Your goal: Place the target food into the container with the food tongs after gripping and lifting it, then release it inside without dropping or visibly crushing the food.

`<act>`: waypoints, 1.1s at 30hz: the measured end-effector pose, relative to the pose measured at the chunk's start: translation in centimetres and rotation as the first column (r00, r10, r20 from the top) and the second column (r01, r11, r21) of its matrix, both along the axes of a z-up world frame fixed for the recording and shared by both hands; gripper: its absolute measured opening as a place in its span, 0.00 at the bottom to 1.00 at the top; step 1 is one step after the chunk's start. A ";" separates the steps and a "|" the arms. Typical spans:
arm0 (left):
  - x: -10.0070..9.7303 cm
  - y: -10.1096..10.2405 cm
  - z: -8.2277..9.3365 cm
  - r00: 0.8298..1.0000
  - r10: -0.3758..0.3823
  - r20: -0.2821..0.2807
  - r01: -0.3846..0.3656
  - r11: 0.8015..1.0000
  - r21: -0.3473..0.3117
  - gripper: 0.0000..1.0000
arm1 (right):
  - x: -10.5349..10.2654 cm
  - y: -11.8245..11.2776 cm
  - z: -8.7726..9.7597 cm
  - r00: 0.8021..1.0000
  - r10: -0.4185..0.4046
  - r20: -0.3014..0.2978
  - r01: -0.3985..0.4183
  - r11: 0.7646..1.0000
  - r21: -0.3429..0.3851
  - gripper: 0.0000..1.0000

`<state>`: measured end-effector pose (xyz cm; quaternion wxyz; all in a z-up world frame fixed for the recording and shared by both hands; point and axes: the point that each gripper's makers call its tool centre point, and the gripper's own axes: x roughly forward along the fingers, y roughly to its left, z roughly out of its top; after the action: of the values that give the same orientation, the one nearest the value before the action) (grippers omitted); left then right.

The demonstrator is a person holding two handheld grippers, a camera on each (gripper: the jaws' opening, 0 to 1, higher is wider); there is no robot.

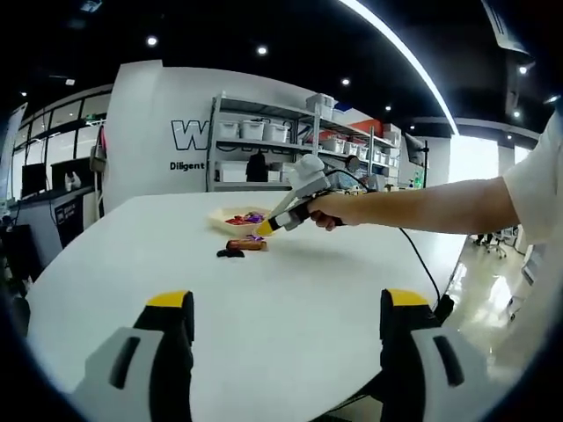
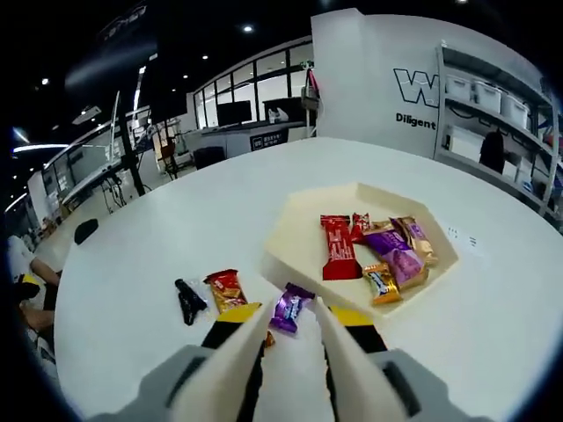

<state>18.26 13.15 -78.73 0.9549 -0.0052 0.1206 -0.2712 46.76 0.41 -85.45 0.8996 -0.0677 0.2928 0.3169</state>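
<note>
In the right gripper view, the right gripper (image 2: pixel 296 309) reaches over a round white table (image 2: pixel 132 264) with cream tong blades fixed to its yellow-and-black jaws; the blades converge on a small purple wrapped candy (image 2: pixel 290 307), pinched between their tips and held just off the near corner of a shallow cream hexagonal tray (image 2: pixel 295 230). Inside the tray lie several wrapped snacks: a long red packet (image 2: pixel 336 247), purple and pink pouches (image 2: pixel 394 251) and a small orange-and-blue sweet (image 2: pixel 382 282), bunched toward the tray's right half. On the bare tabletop to the left of the blades sit an orange-red wrapped sweet (image 2: pixel 225 289) and, just beside it, a small black clip-like object (image 2: pixel 187 301). In the left gripper view, the left gripper (image 1: pixel 286 303) hangs above the near part of the table with its two yellow-tipped jaws spread wide apart and nothing between them; farther across the table, the person's hand (image 1: pixel 327 209) holds the right gripper with its blade tips down beside the tray. Metal shelving with white bins (image 1: pixel 255 130) lines the back wall
</note>
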 end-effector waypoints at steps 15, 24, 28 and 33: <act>0.2 1.2 -0.5 0.999 0.035 -0.023 -0.035 0.999 0.000 0.98 | 0.1 0.5 -0.4 1.000 -0.016 -0.005 0.016 1.000 -0.017 0.21; 0.2 1.4 -1.1 0.998 0.038 -0.044 -0.037 0.999 0.038 0.97 | 0.4 0.2 -0.6 0.999 -0.034 0.002 0.034 0.998 -0.045 0.21; 0.2 1.5 -1.0 0.998 0.041 -0.042 -0.040 0.999 0.037 0.96 | 0.6 0.5 -0.7 0.999 -0.038 -0.001 0.038 0.998 -0.051 0.22; 0.5 1.7 -1.9 0.997 0.044 -0.070 -0.042 0.998 0.036 0.96 | 0.7 0.4 -0.8 0.999 -0.037 -0.004 0.037 0.996 -0.076 0.20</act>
<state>18.78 14.86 -80.60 0.9555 -0.0009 0.1591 -0.2483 47.51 0.77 -86.24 0.9013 -0.0953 0.3083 0.2891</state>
